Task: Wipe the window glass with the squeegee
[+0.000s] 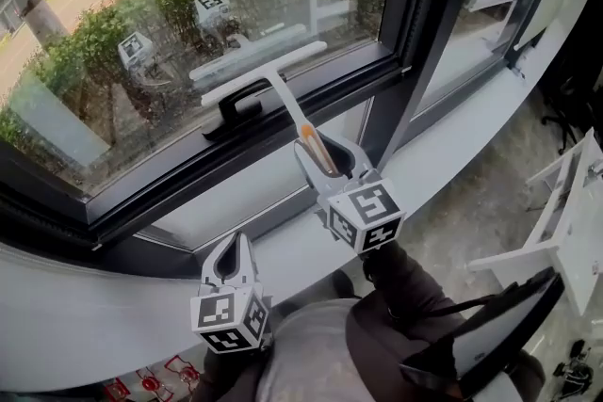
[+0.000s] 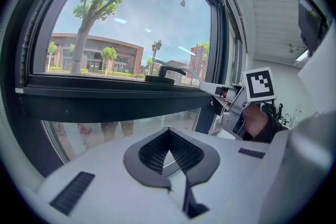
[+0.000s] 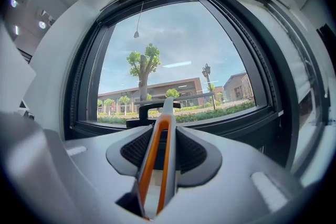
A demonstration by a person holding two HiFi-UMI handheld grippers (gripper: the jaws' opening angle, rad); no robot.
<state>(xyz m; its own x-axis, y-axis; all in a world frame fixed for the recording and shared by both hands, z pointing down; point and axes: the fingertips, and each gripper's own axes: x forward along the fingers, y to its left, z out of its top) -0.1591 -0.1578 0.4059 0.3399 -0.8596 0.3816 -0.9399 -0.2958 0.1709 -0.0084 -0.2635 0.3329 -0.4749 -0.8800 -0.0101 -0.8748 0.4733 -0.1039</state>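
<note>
The squeegee has a white T-shaped blade and an orange-and-white handle. Its blade lies against the lower part of the window glass, just above the black window handle. My right gripper is shut on the squeegee's handle, which runs up between its jaws. My left gripper hovers lower left over the white sill, shut with nothing in it. In the left gripper view the right gripper shows at the right.
A dark window frame runs under the pane, and a dark mullion separates it from a second pane at right. A white rack stands on the floor at right. The person's torso fills the bottom.
</note>
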